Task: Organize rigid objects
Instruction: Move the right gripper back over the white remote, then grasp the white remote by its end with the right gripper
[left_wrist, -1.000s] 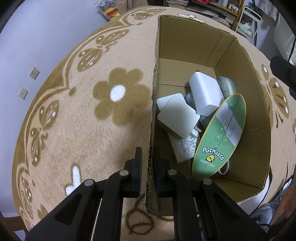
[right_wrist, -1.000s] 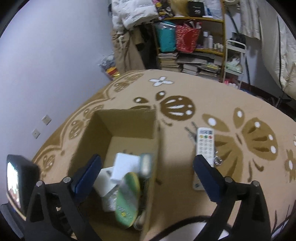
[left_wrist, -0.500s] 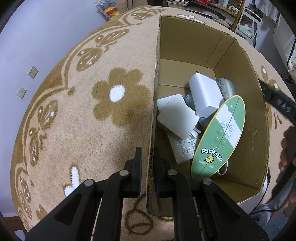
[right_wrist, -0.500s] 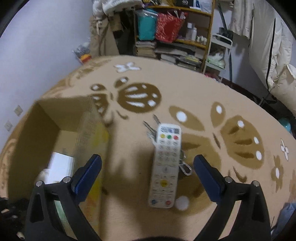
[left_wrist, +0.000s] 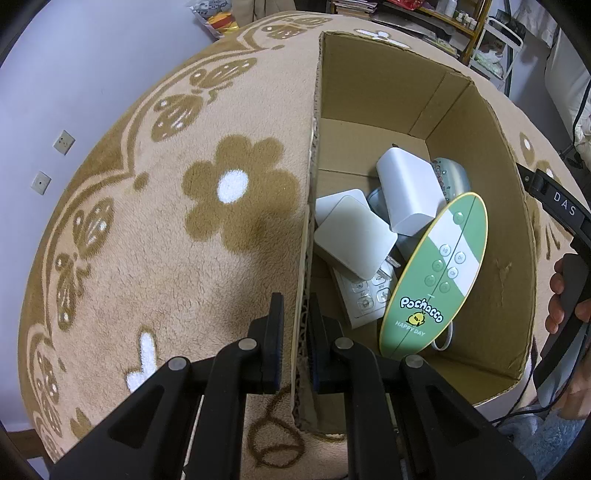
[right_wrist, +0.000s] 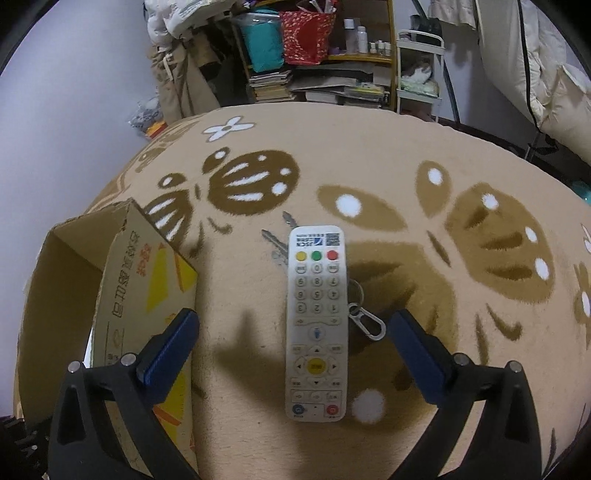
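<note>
L gripper (left_wrist: 295, 345) clamped on cardboard box (left_wrist: 369, 96) wall, R gripper (right_wrist: 291, 345) jaws wide apart, white remote (right_wrist: 317, 321) lay between, frame center, keys (right_wrist: 360, 317) beside

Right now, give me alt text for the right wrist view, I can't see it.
The open right claw hovers over a white remote lying on a tan patterned rug, keys tucked partly beneath it. A cardboard box stands at left.

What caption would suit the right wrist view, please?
Open right gripper poised over a white remote lying on keys, beside the cardboard box.
</note>
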